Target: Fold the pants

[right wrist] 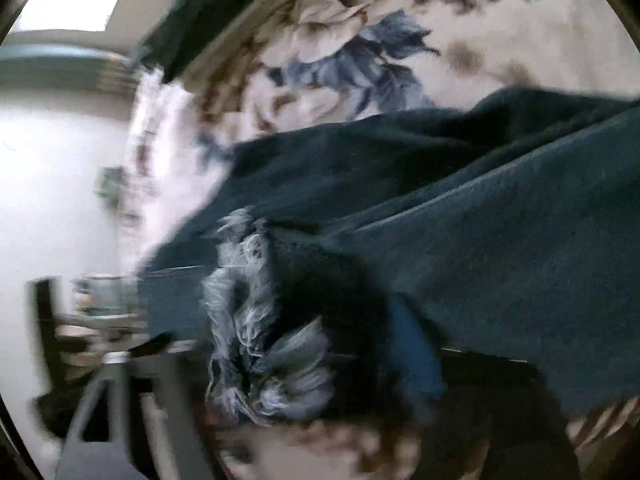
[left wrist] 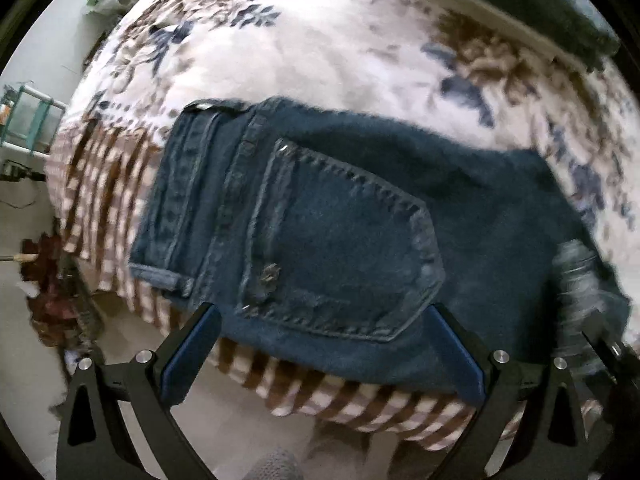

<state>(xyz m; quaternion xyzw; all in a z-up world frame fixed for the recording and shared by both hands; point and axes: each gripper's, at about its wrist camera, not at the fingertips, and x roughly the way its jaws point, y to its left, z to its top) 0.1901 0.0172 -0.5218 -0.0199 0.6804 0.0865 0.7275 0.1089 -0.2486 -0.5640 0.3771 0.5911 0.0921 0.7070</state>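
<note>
Currently, your left gripper (left wrist: 320, 344) stands apart, empty, above the folded pants (left wrist: 344, 224) at the bed (left wrist: 320, 52) edge, toward 6 o'clock. Your right gripper (right wrist: 288, 364) is apart around the frayed hem (right wrist: 256, 336). Risk: the hem snags and drags the fold open.

Left gripper (left wrist: 320, 344) points straight down, jaws wide apart, nothing between the blue pads (left wrist: 188, 356). Right gripper (right wrist: 280, 360) tilts downward; view blurred, jaws appear spread, one blue pad (right wrist: 416, 352) visible.
</note>
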